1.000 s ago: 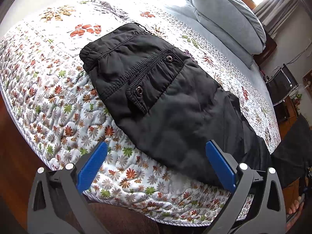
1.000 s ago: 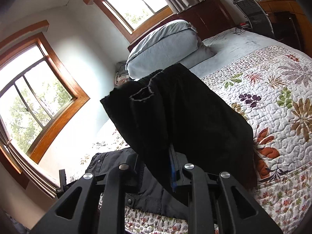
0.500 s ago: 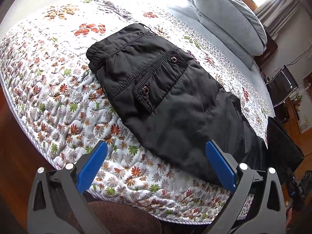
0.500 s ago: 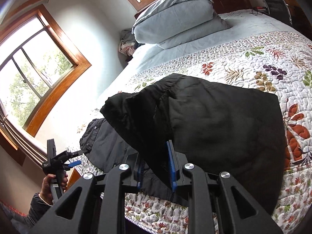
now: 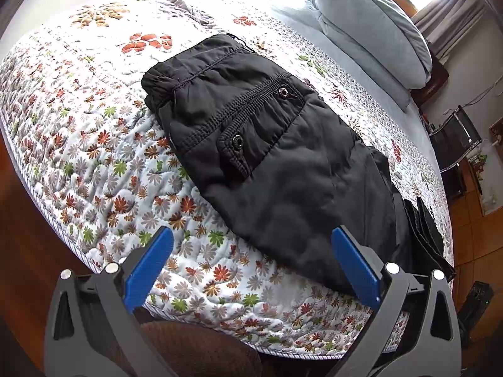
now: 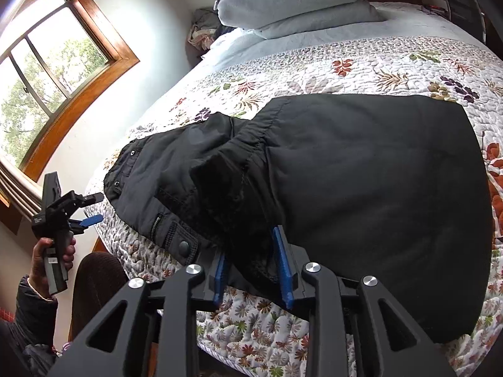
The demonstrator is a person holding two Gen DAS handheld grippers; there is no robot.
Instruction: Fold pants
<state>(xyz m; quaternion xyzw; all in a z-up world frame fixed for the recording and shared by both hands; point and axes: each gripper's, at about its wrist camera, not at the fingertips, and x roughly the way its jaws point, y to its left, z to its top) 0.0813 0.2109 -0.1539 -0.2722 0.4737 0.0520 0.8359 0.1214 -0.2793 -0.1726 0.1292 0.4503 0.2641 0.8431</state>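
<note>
- Pants (image 5: 276, 163), black, lie across the floral quilt (image 5: 94, 144) of the bed, near its front edge; from my left wrist view the elastic waistband sits at the far left end, and two snap buttons show on a pocket flap (image 5: 261, 132) below it
- my left tongs (image 5: 251, 264) are spread wide, blue pads far apart, holding nothing; they hover off the bed's front edge, the right pad overlapping the near edge of the fabric in the view, though I cannot tell whether it touches
- from the right wrist view, the leg end of the pants (image 6: 361, 194) is doubled over the upper part, a broad smooth panel on top; the cuff hem with its stitched elastic lies over the pocket area, and a snap (image 6: 183, 245) shows at the near edge beneath it
- my right tongs (image 6: 251, 270) have a bunch of black fabric between the blue pads; the pads stand slightly apart with the cloth filling the gap, so I read them as gripping the pants
- the left tongs (image 6: 85, 210) also appear in the right view, at the far left, held in a hand (image 6: 52, 257) beside the bed corner, clear of the cloth
- grey pillows (image 6: 292, 3) are stacked at the head of the bed, well apart from the pants; a wood-framed window (image 6: 53, 72) is on the wall at left.
</note>
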